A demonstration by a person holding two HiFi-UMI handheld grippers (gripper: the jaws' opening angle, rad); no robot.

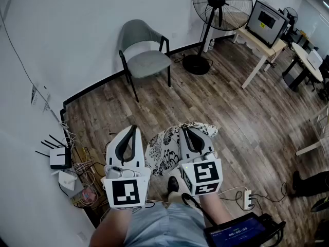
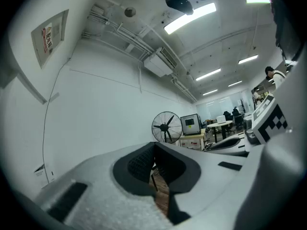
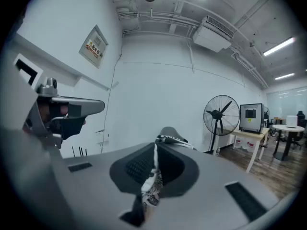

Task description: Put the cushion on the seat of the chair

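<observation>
The right gripper (image 1: 185, 129) has its fingers clenched on an edge of the black-and-white flowered cushion (image 1: 163, 151). In the right gripper view a fold of the patterned cloth is pinched between the dark pads (image 3: 139, 169) and trails down out of them. From above, the cushion hangs off the floor (image 1: 221, 102), in front of the person's legs. Most of it droops below and to the left of the right fingers, filling the gap between the two grippers.

The left gripper (image 1: 134, 129) is just beside the cushion's left edge. Its fingers are closed on nothing (its own view shows only bare floorboards through the slit behind the tips).

The chair (image 1: 136, 32) stands against the wall (image 1: 67, 35), well apart from both grippers. It is straight ahead and a little to the left, with open floor between. Its grey seat (image 1: 149, 63) is bare and faces out into the room, towards the person. The right gripper view shows the rounded chair back just over the fingertips, so that gripper is roughly aimed at it, with the standing fan (image 1: 221, 6) off to the right.

The carry has hardly begun. The right hand bears the load alone, and the whole walk to the seat remains. A cushion held by one edge will probably swing, so a second grip from the left fingers would likely help lay it flat.
</observation>
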